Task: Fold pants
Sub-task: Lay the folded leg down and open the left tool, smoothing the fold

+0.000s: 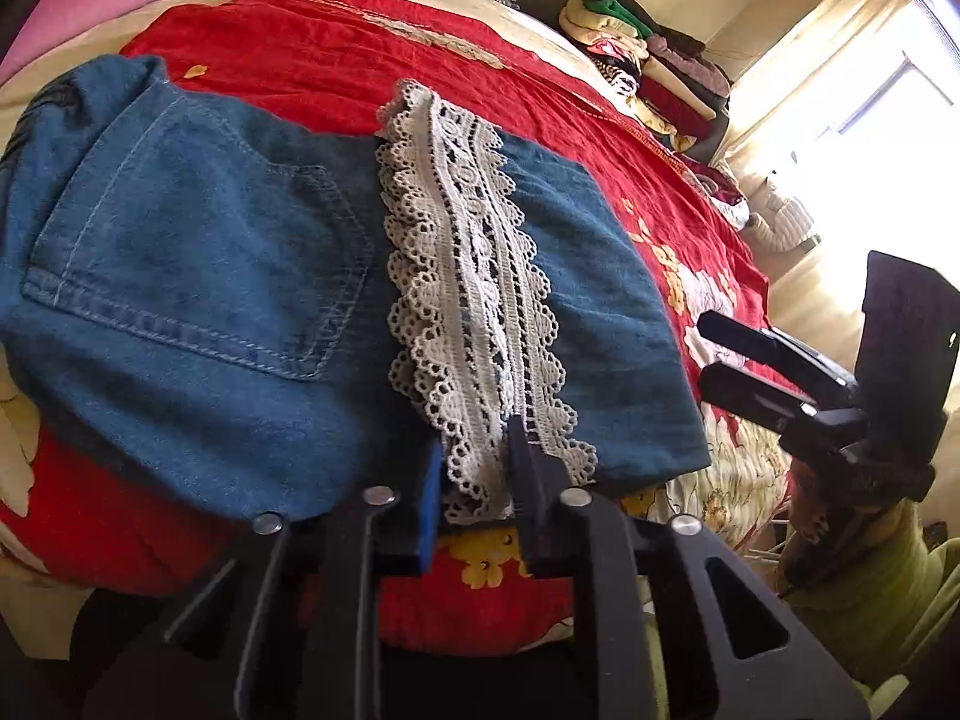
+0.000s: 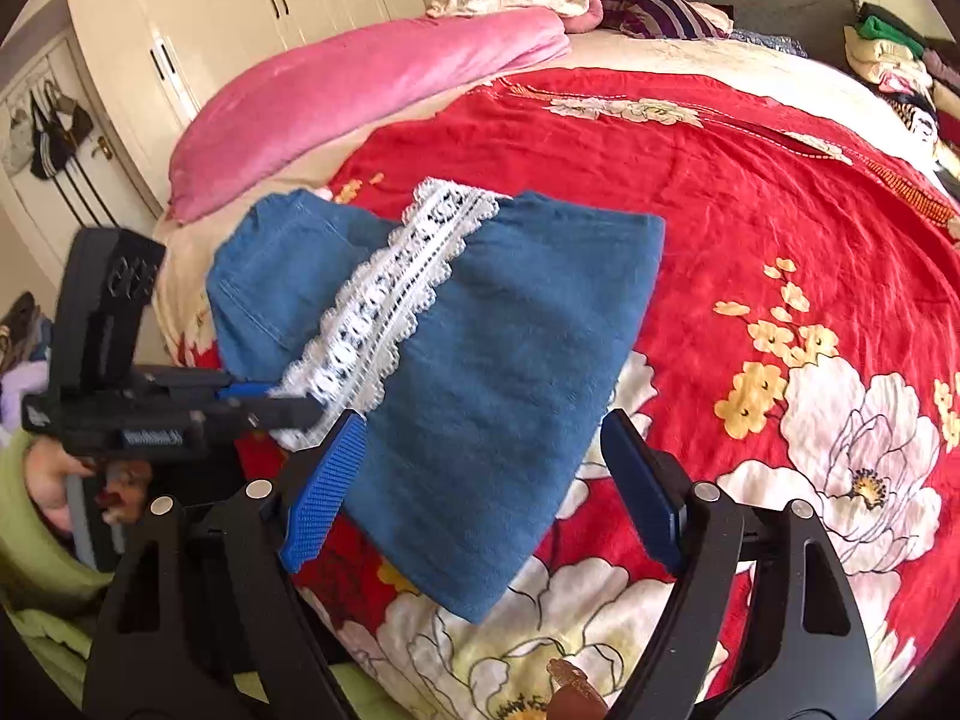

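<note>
Left gripper [image 1: 477, 492] is clamped on the near end of the lace [image 1: 474, 300], at the near hem of the pants [image 1: 198, 276]; this grip gives a hold on the folded layers at that edge. Right gripper [image 2: 480, 486] stands spread and empty, jaws either side of the near corner without touching it, probably placed to take that corner next. Pants lie on the red floral bedspread [image 2: 750, 192], near its front edge, already folded into a compact block. Fabric is blue denim; a back pocket [image 1: 204, 264] faces up, and the white lace band crosses the top.
</note>
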`<state>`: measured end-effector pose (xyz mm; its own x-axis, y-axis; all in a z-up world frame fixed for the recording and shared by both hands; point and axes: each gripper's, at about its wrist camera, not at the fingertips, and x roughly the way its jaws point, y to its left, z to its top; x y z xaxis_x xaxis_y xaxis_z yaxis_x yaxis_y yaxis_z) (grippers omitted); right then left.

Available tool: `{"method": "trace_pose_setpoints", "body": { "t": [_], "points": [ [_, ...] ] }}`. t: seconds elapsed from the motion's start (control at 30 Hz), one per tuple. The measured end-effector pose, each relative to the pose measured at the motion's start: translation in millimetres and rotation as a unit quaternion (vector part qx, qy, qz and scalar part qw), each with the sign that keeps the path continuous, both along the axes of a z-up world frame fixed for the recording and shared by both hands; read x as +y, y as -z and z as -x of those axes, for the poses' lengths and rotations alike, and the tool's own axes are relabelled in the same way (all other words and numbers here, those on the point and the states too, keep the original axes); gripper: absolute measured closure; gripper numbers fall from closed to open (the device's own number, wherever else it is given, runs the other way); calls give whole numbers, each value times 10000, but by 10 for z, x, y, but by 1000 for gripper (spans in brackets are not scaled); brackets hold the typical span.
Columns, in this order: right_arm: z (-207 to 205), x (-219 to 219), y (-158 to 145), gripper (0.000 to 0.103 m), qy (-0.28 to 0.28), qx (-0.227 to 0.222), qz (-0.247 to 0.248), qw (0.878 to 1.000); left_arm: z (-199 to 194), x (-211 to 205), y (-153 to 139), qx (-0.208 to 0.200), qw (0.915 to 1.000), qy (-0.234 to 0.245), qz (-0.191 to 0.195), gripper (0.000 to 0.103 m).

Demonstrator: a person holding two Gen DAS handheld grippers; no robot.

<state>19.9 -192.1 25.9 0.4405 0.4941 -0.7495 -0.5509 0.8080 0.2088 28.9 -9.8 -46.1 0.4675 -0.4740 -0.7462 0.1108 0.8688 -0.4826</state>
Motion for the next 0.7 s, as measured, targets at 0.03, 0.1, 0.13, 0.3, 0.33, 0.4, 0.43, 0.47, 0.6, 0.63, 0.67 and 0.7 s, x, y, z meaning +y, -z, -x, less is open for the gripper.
{"method": "trace_pose_setpoints", "body": {
  "t": [0.03,0.1,0.13,0.3,0.33,0.4,0.43,0.47,0.6,0.63,0.67,0.7],
  "points": [
    [19,13,-4,29,-28,-55,41,10000,12,29,-20,-10,10000,-5,16,87],
    [80,69,-23,29,-156,-183,97,9997,73,124,-65,-64,9999,-59,-94,87],
    [113,104,-33,29,-229,-233,114,9994,97,155,-62,-54,9999,-63,-95,87],
    [203,334,57,53,-585,-326,426,9968,100,116,-12,34,9997,-51,-220,81],
    [198,357,119,56,-618,-252,549,9963,98,112,-19,25,9997,-48,-226,81],
    [189,363,238,58,-577,-141,937,9938,90,106,-21,26,9997,-32,-233,76],
    [177,349,312,59,-538,-52,1148,9919,90,106,-16,30,9997,-26,-223,75],
    [164,308,382,60,-473,45,1248,9910,93,107,-5,32,9997,-1,-226,72],
    [164,236,416,60,-380,136,1076,9934,92,73,0,9,9994,35,-337,71],
    [162,241,419,60,-380,143,1081,9933,94,81,-1,10,9995,38,-328,71],
    [163,244,426,60,-382,147,1083,9933,97,65,-9,8,9994,32,-334,71],
    [162,248,428,60,-346,109,1121,9930,103,61,-15,1,9994,28,-331,71]
  ]
}}
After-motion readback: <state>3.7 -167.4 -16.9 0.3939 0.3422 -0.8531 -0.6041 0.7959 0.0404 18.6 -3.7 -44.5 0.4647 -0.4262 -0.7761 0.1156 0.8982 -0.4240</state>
